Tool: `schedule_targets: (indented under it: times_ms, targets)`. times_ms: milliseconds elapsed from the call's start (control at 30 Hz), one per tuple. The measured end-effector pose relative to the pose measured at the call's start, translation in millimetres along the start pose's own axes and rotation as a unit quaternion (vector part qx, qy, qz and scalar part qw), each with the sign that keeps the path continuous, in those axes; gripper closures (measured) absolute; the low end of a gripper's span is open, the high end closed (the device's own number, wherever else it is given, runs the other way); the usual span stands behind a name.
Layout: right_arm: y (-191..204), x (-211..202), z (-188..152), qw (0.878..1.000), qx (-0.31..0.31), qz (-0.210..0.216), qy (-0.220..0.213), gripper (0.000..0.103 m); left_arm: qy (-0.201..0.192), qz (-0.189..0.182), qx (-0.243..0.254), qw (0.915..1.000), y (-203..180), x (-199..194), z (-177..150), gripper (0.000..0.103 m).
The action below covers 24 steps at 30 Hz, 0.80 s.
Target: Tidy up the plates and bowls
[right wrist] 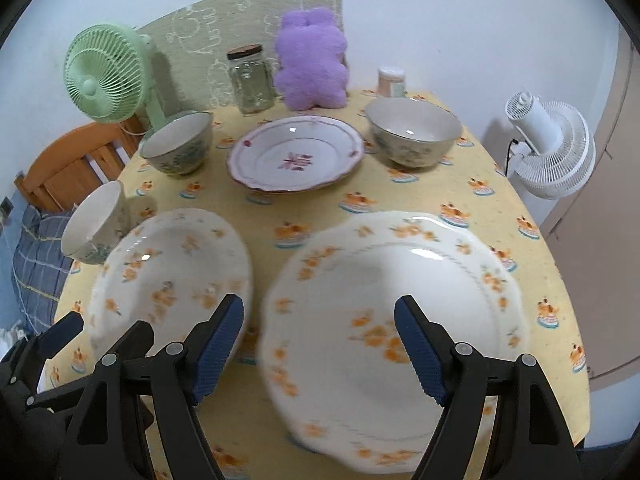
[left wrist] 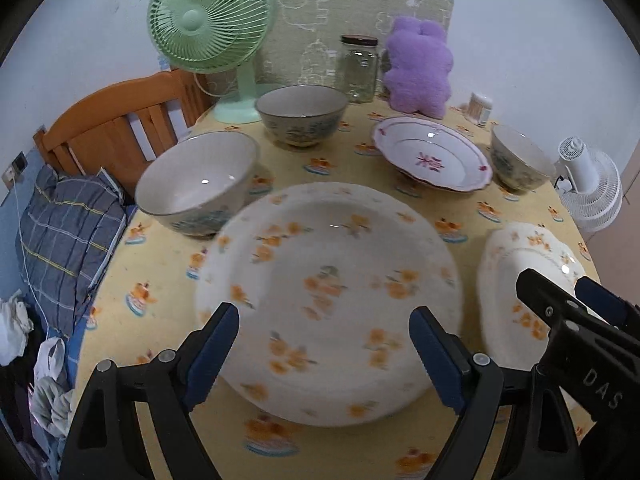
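Both tongs spread: left tongs (left wrist: 324, 350) over orange-flower plate (left wrist: 328, 280), right tongs (right wrist: 320, 344) over scalloped plate (right wrist: 400, 280).

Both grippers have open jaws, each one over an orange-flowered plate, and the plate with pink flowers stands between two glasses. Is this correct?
Not quite. The pink-flowered plate stands between two bowls, not glasses, as the right wrist view shows. The rest holds.

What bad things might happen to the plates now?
1. Both open grippers, left gripper and right gripper, hang over separate orange-flowered white plates, one round, one scalloped. The two plates sit close together, so lifting one could knock the other.
2. The scalloped plate lies near the edge of the yellow patterned tablecloth; a push might slide it off.
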State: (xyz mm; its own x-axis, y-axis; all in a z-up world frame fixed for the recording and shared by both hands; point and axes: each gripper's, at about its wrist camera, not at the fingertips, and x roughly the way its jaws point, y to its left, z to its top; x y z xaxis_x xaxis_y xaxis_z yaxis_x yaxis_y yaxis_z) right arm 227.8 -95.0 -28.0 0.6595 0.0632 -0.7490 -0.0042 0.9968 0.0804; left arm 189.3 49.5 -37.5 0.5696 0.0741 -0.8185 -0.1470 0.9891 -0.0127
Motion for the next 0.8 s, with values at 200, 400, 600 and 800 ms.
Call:
schedule_targets:
  times_ms: [200,400,600,800]
  targets:
    - [40.8,9.8,11.9,1.000,-0.015,-0.003,-0.001,0.022,0.000,-0.003,0.007,1.0000,28.9,7.6,13.6,0.015]
    - [66.8,32.6,24.6,1.000,-0.028,0.003,0.008,0.022,0.007,0.008,-0.010,0.9999,54.4,28.9,25.2,0.015]
    - [75.3,67.4,26.7,0.999,-0.038,0.009,0.026,0.022,0.043,0.018,-0.027,0.9985,62.5,63.0,26.1,0.020]
    - [75.3,95.0,24.4,0.998,-0.045,0.014,0.051,0.023,0.056,0.023,-0.025,0.9979,60.0,82.9,23.3,0.024]
